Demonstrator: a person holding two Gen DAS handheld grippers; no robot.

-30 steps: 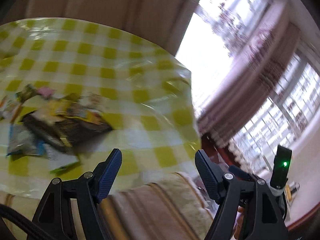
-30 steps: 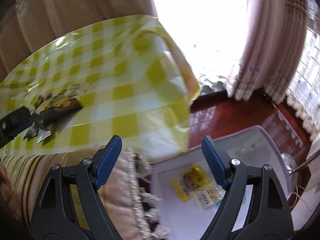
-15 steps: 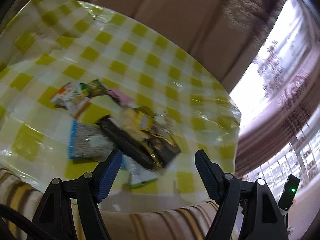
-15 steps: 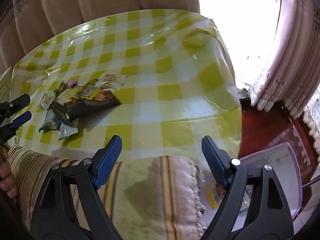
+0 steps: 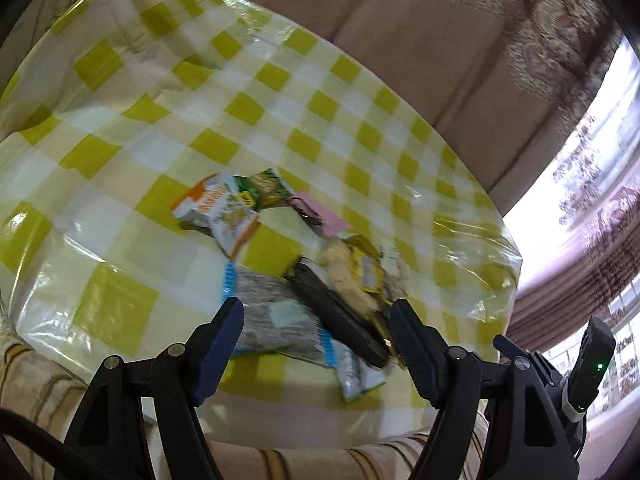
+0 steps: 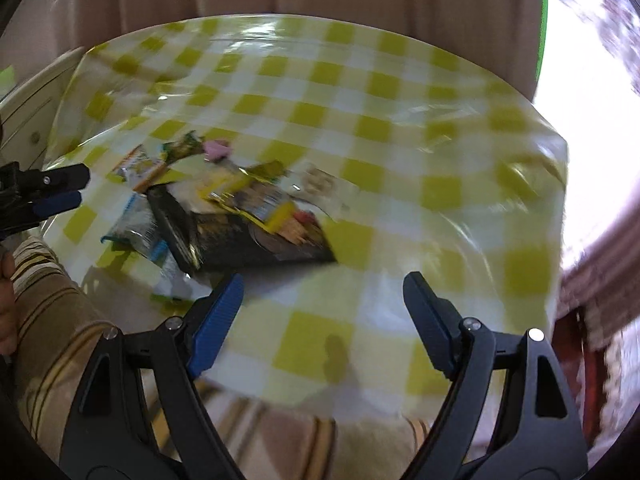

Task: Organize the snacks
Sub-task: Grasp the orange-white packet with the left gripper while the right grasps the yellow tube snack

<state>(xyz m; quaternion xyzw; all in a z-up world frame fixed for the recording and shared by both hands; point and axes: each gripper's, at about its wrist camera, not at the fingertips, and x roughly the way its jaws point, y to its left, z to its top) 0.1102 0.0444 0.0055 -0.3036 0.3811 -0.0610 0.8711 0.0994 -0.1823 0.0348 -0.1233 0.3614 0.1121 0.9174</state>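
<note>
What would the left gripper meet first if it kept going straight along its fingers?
Probably the grey packet with blue edges, lying between the open left gripper's fingertips in its view, with the long dark packet just beside it. Depth is unclear.

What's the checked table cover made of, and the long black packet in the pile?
Checked table cover: looks like glossy plastic or oilcloth, given the bright glare streaks and stiff wrinkles. Long black packet: probably plastic film wrapper with a slight sheen; blur leaves it uncertain.
</note>
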